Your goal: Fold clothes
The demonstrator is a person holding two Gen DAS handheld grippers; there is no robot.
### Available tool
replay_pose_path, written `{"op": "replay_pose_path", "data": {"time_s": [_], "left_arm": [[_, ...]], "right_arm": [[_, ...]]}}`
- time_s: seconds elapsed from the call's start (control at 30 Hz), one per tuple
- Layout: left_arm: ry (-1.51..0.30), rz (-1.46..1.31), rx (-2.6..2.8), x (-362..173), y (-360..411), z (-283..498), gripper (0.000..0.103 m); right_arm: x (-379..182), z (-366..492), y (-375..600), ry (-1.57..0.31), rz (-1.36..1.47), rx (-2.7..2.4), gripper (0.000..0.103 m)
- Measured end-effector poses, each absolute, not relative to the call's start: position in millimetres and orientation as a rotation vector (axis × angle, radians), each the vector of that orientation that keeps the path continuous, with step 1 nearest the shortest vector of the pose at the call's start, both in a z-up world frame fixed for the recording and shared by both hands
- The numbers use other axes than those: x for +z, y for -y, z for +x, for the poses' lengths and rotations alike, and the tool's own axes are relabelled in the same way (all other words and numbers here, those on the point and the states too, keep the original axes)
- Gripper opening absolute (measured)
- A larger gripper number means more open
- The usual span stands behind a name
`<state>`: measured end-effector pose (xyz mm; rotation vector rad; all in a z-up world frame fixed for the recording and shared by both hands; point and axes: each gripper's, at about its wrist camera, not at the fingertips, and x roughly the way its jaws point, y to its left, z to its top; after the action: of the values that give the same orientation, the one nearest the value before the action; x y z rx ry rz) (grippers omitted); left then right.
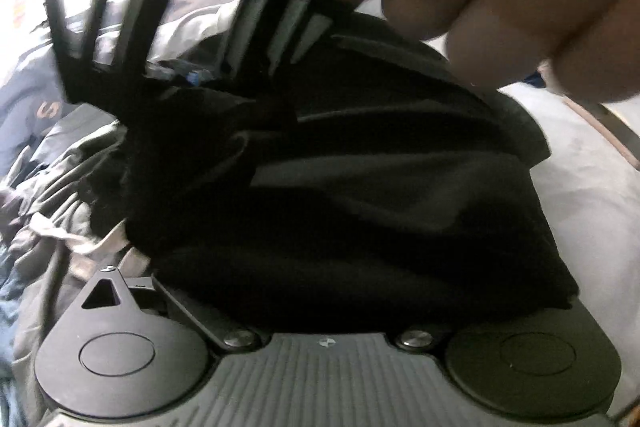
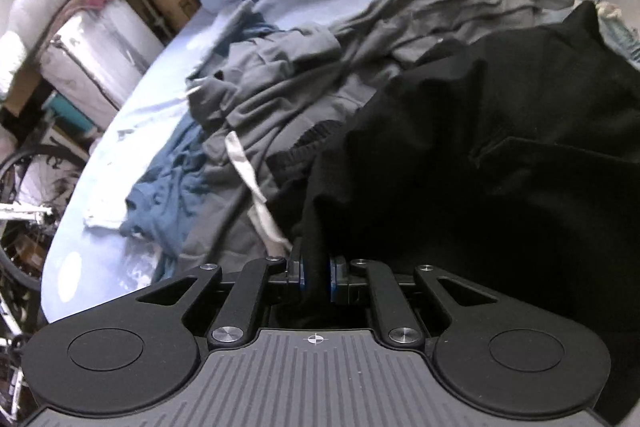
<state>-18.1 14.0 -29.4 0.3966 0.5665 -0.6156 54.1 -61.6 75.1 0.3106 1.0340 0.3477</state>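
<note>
Black soft cotton garment (image 2: 500, 147) drapes beside the grey clothes heap (image 2: 320, 67); my right gripper (image 2: 318, 277) pinches its limp edge, my left gripper's fingers stay hidden beneath it. Better held at corners.

The matte black plastic right gripper (image 2: 316, 277) has two round side discs, a grey ribbed centre plate with a small crosshair mark, silver screws on triangular-cutout linkage arms, and blue-edged pads. The matching black left gripper (image 1: 320, 311) shows likewise.
</note>
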Motion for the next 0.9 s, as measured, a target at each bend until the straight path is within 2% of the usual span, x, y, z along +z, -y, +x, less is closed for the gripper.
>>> {"op": "replay_pose_path", "data": {"time_s": [0.27,0.3,0.37,0.43,0.5,0.63,0.9], "left_arm": [[-0.562,0.453,-0.583,-9,-41,-36,0.103],[-0.555,0.443,-0.571,-5,-48,-38,0.103],[-0.537,0.429,-0.537,1,-61,-42,0.103],[-0.512,0.394,-0.519,9,-70,-41,0.103],[-0.471,0.342,-0.523,15,-78,-43,0.103],[-0.371,0.291,-0.547,25,-83,-47,0.103],[-0.218,0.201,-0.629,43,-73,-48,0.103]], "right_arm": [[63,88,54,-1.080,0.396,0.333,0.027],[63,89,53,-1.083,0.403,0.340,0.032],[64,90,50,-1.084,0.416,0.368,0.051],[69,85,42,-1.064,0.414,0.442,0.087],[75,78,34,-1.041,0.398,0.491,0.101],[91,64,31,-0.984,0.422,0.541,0.101],[142,12,91,-0.824,0.587,0.509,0.103]]}}
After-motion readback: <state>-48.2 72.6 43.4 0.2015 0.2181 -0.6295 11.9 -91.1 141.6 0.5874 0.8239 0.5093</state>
